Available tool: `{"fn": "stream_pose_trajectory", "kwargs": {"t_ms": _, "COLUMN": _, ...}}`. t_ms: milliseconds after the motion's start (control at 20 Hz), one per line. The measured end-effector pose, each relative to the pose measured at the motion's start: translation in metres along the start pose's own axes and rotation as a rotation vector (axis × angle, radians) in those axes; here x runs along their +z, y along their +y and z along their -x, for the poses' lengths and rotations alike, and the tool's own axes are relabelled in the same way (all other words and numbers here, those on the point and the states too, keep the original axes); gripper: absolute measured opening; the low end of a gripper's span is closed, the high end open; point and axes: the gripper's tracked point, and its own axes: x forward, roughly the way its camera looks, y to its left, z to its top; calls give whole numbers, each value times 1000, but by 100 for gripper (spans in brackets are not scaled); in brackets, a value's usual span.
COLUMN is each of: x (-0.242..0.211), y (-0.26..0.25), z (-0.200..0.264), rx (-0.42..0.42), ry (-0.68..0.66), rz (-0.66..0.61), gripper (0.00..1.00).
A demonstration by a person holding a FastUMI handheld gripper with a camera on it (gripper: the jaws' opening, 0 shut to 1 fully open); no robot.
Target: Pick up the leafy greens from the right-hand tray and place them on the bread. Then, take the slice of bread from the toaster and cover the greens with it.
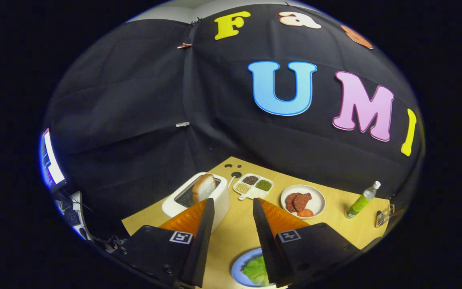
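While the gripper (233, 224) hangs wide apart and empty, crinkled green lettuce (256, 271) lies on a blue plate (237, 268) at the frame's bottom centre, so greens seem placed. Next comes the tan bread slice (203, 187) upright in the white toaster (221, 200), left of centre.

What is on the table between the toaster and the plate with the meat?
In the gripper view, a small divided tray of beans and seeds lies between the toaster and the meat plate. The open gripper holds nothing.
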Motion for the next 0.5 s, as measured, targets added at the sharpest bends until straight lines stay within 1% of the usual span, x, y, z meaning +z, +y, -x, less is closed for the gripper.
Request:
{"fn": "stream_pose_trajectory", "kwargs": {"t_ms": 200, "x": 4, "y": 32, "z": -47, "rx": 20, "ry": 6, "rz": 41, "gripper": 62}}
{"fn": "stream_pose_trajectory", "kwargs": {"t_ms": 400, "x": -11, "y": 56, "z": -94, "rx": 20, "ry": 46, "rz": 57, "gripper": 62}}
{"fn": "stream_pose_trajectory", "kwargs": {"t_ms": 500, "x": -21, "y": 61, "z": -115, "rx": 0, "ry": 78, "rz": 58, "gripper": 61}}
